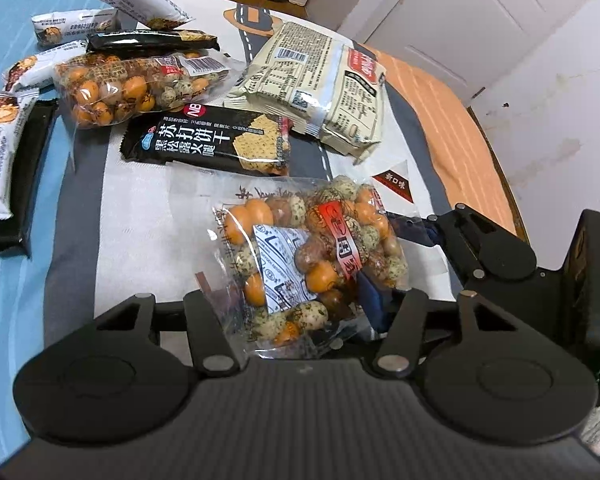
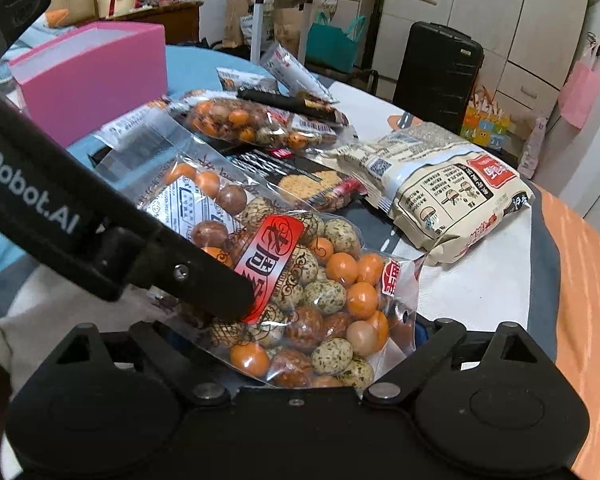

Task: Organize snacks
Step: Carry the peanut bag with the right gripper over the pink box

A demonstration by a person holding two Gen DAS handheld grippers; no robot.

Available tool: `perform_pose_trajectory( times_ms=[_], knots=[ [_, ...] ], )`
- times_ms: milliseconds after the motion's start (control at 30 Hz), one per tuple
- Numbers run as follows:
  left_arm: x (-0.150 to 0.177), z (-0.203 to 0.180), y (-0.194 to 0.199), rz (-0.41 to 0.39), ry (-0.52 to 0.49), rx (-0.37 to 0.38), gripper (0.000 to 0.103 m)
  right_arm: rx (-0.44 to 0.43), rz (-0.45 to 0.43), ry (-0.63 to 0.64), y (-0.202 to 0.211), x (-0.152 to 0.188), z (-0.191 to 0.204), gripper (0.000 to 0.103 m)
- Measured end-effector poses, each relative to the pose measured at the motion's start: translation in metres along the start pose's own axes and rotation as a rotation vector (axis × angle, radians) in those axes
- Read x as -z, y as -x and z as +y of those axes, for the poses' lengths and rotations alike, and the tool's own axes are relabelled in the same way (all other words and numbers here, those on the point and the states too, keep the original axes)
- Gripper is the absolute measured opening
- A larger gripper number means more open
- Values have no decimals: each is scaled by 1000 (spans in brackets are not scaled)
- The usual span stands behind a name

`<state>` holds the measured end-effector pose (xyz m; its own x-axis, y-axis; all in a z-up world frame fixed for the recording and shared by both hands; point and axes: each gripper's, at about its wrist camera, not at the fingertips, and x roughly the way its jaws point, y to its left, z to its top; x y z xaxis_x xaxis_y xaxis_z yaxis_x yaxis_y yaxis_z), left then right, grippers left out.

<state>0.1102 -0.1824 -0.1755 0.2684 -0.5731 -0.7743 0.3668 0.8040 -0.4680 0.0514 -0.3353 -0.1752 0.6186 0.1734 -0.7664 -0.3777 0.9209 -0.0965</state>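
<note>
While most packets lie loose on the table point(image 1: 148, 208), the sorting looks barely begun. The left gripper point(image 1: 300, 300) and right gripper point(image 2: 300, 344) both straddle the near nut bag point(image 1: 312, 252); whether either pinches it is unclear.

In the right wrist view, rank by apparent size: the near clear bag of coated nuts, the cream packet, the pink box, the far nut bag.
1. near nut bag, though nearness inflates it
2. cream packet and pink box, too close to separate
3. far nut bag
</note>
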Motion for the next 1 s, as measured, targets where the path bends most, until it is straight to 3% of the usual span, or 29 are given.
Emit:
perform_pose_trajectory(
  times_ms=[500, 767, 1000],
  knots=[
    [36, -2, 119, 42, 27, -10, 54, -45, -10, 75, 81, -32, 75, 96],
    [49, 26, 202, -4, 66, -77, 54, -117, -70, 142, 102, -69, 133, 96],
    [39, 75, 265, -45, 153, -94, 54, -165, -128, 242, 101, -120, 179, 96]
  ],
)
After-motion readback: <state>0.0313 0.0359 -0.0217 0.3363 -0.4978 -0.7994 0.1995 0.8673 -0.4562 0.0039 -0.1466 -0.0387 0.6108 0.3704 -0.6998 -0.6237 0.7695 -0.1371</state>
